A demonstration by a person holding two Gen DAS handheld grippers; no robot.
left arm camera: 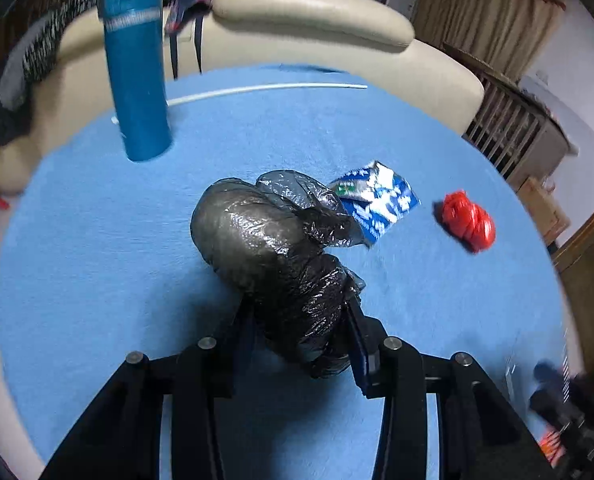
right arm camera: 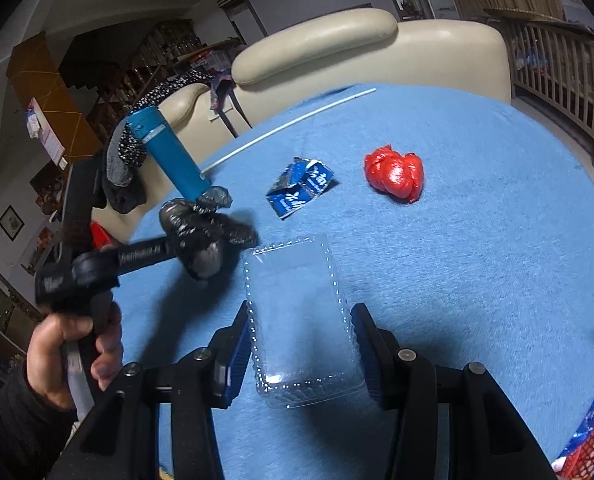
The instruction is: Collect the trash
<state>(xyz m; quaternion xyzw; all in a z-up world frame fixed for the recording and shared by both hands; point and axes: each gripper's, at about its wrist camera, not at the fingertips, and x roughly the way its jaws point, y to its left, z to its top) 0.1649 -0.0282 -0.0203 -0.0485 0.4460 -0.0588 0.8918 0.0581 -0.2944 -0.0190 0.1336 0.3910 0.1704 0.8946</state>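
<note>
A crumpled black plastic bag (left arm camera: 265,240) sits between the fingers of my left gripper (left arm camera: 299,314), which is shut on its lower end. From the right wrist view the same bag (right arm camera: 201,236) hangs just over the blue table cover (right arm camera: 477,260), in the left gripper (right arm camera: 189,250) held by a person's hand (right arm camera: 69,356). My right gripper (right arm camera: 301,322) is shut on a clear plastic container (right arm camera: 297,304), its pads against both long sides. A torn blue wrapper (right arm camera: 301,188) and a red plastic bundle (right arm camera: 395,176) lie farther out on the cover.
A tall blue bottle (left arm camera: 137,72) stands at the far left of the table, with a thin white stick (left arm camera: 265,90) lying behind it. A cream sofa (left arm camera: 317,8) curves around the far edge. A red mesh basket (right arm camera: 593,420) shows at the right wrist view's lower right.
</note>
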